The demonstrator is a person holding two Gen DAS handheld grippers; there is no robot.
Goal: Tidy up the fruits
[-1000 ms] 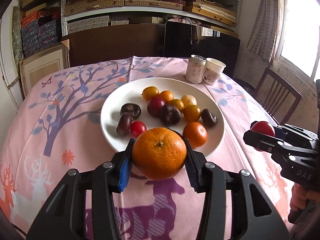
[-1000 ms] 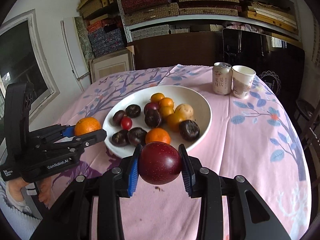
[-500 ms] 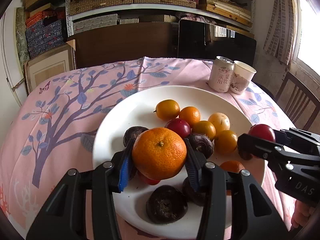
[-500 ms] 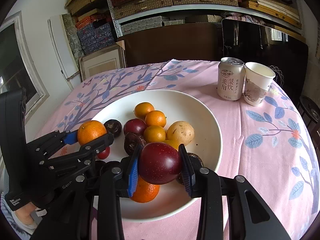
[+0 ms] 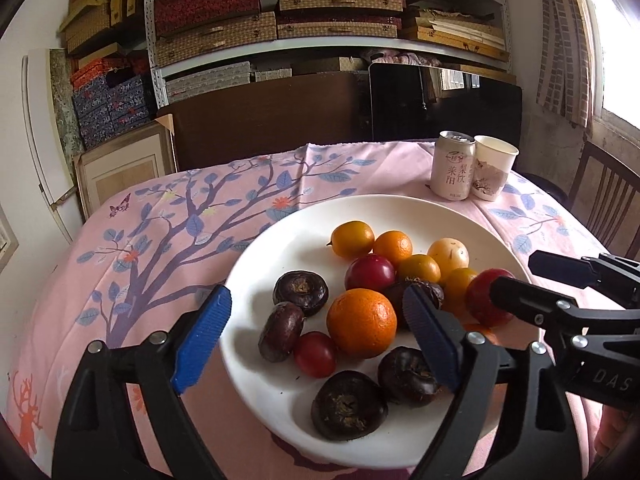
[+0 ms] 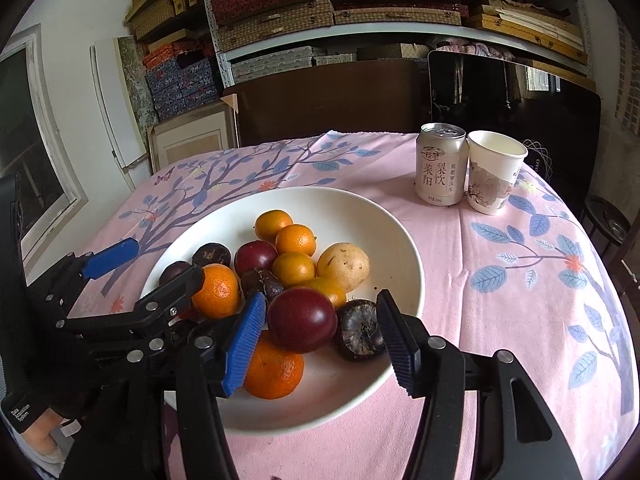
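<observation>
A white plate (image 5: 280, 248) (image 6: 404, 264) on the pink tablecloth holds several fruits: small oranges, dark round fruits and red ones. My left gripper (image 5: 316, 340) is open over the plate's near side. The big orange (image 5: 361, 323) (image 6: 216, 290) lies on the plate between its spread fingers. My right gripper (image 6: 320, 336) is open too. The dark red plum (image 6: 302, 319) (image 5: 486, 298) rests on the fruit pile between its fingers. Each gripper shows in the other's view, the right gripper (image 5: 536, 280) and the left gripper (image 6: 152, 276).
A drink can (image 5: 453, 171) (image 6: 440, 164) and a paper cup (image 5: 493, 168) (image 6: 494, 172) stand behind the plate at the right. A wooden chair (image 5: 608, 200) is beside the table on the right. Shelves with boxes fill the back wall.
Both grippers moved forward over the plate and opened. The orange and the plum left their fingers and now lie on the plate.
</observation>
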